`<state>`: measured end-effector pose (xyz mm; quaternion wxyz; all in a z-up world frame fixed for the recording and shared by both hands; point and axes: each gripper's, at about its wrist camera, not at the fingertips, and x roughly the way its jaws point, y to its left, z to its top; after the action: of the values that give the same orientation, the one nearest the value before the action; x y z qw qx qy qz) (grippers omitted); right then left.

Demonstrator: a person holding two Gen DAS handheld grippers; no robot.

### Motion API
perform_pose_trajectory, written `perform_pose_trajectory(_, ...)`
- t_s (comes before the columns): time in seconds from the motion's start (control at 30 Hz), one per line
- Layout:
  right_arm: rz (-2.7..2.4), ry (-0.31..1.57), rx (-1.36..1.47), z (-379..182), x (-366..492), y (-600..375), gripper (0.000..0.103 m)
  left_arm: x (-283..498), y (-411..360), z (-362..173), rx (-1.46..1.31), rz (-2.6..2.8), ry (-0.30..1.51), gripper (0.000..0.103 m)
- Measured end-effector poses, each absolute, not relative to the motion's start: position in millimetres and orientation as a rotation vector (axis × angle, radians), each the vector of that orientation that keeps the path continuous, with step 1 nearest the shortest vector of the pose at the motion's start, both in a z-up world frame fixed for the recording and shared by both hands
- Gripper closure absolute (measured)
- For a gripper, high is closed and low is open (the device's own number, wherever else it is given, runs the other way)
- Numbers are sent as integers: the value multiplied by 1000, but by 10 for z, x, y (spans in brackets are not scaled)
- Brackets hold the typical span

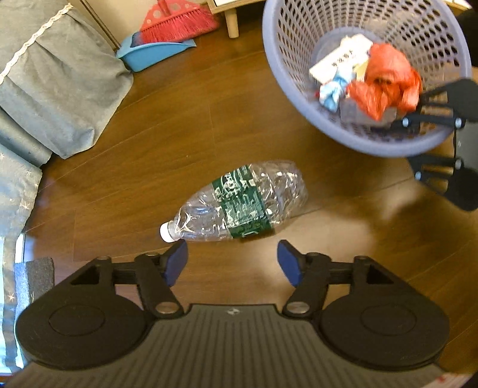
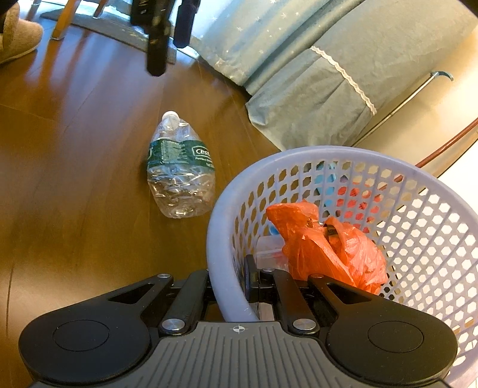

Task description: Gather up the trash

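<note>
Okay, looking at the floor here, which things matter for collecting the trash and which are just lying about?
Part of the job:
- crushed plastic bottle on the floor
- basket, rim clamped by the right gripper
- orange bag in the basket
- left gripper, jaws open near the bottle

Lying about:
- broom
- dustpan
- bedding

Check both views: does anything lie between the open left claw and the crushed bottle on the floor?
Nothing visible does. Only bare wooden floor separates the left claw from the crushed bottle. The basket sits off to one side.
</note>
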<state>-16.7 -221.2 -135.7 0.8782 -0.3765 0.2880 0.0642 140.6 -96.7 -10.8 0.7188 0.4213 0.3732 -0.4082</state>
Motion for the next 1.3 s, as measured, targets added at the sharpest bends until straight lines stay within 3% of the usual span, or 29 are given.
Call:
perform_pose_trajectory(0.13,132,598,-793,-1382,-142,-2228,101,1414,-975,-245,980,-926,817,35)
perform_pose_trajectory(0.97,114,586,-815,-1321,190,-2030,101,2418,-1097,-1484,1360,-1015,659,34)
perform_pose_trajectory(1.3,110,579,-790,-1246,160,-2021,102,2173,-1180,-1311,1176,-1199,834,37)
